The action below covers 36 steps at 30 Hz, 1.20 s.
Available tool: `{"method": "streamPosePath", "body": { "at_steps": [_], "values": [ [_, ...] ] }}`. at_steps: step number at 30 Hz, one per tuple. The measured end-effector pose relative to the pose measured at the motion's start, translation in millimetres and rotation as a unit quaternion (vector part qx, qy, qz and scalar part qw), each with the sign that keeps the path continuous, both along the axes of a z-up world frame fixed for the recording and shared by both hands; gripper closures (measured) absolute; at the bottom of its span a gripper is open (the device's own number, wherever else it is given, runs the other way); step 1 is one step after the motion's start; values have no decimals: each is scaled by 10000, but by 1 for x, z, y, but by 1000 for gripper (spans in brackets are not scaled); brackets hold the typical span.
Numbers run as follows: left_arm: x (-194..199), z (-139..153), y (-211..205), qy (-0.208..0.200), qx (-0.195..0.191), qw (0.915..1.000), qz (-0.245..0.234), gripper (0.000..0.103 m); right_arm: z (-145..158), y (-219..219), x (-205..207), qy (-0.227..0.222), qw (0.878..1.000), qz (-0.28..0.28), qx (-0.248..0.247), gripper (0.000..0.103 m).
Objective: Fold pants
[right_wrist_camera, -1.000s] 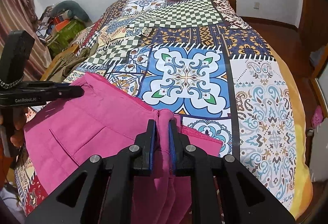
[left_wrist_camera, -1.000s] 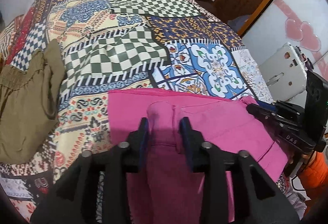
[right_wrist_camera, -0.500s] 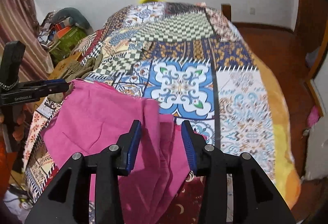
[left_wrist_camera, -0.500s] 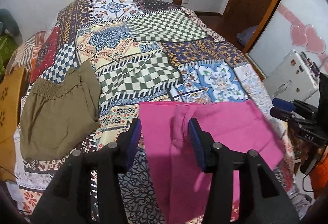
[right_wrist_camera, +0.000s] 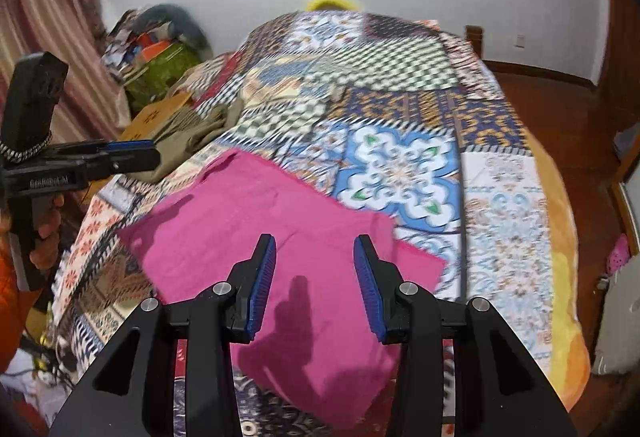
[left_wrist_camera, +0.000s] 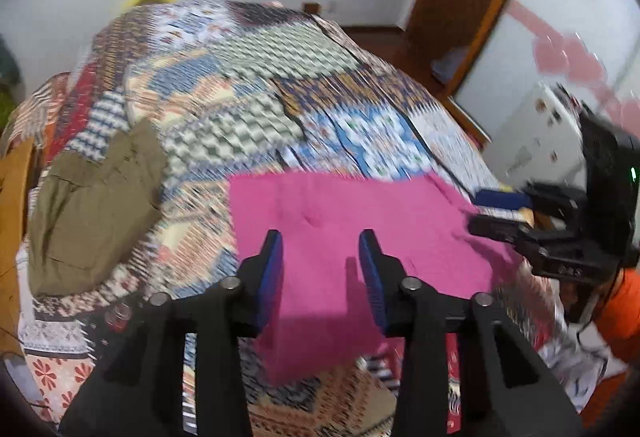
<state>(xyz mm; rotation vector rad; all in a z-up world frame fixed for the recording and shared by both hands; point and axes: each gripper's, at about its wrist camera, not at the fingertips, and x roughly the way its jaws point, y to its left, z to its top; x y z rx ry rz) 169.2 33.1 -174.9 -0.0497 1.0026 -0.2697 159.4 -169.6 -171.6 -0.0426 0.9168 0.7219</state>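
The bright pink cotton-looking pants (right_wrist_camera: 280,237) are lying flat on the patchwork-print bedspread (right_wrist_camera: 404,165), near the bed's foot edge, with their lower part draping off that edge. They look already doubled over into a rough rectangle, so my guess is one more fold is left. Fabric looks thin, soft and floppy, light enough that it won't fight back, but it will sag and slide on itself if you only pinch one layer. I'd take hold at the two corners of the edge nearest the foot of the bed, grabbing all layers at once (a single ply just peels away). The left gripper (left_wrist_camera: 320,265) hangs above the pink cloth with its blue ribbed pads apart and nothing between them; its jaws are closing a bit right now, on air. The right gripper (right_wrist_camera: 314,269) is spread open too, empty, hovering over the cloth's right half as seen from the foot of the bed. Each gripper shows up in the other's view, out at the side of the pants. Further up the bed from the pants, toward its left side, sits a crumpled olive-green garment (left_wrist_camera: 92,205) with what looks like an elastic waistband, well apart from the pink one. The left view is pretty smeared, so fine creases are hard to read.
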Motion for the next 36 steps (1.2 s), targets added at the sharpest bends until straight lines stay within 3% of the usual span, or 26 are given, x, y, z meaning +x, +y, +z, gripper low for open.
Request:
{"method": "streamPosePath", "body": {
  "at_steps": [6, 13, 23, 27, 29, 33, 36],
  "values": [
    [-10, -42, -11, 267, 541, 9980, -160, 67, -32, 24, -3, 264, 9987, 338, -269, 66],
    [-19, -51, 20, 458, 116, 9989, 71, 67, -33, 4, -9, 232, 9987, 289, -337, 66],
    [-31, -47, 30, 526, 385, 9973, 343, 67, -37, -41, -21, 491, 9980, -133, -378, 62],
    [-25, -37, 45, 658, 178, 9960, 583, 65, -26, -48, -20, 451, 9978, -348, -342, 62],
    [-19, -33, 51, 662, 51, 9951, 737, 51, -23, -50, -15, 491, 9970, -496, -329, 61],
    [-8, -27, 54, 502, -133, 9943, 927, 47, -19, -55, -5, 612, 9953, -750, -93, 43],
    [2, -27, 48, 507, -334, 9943, 872, 47, -22, -52, 3, 729, 9938, -836, -43, 42]
  ]
}}
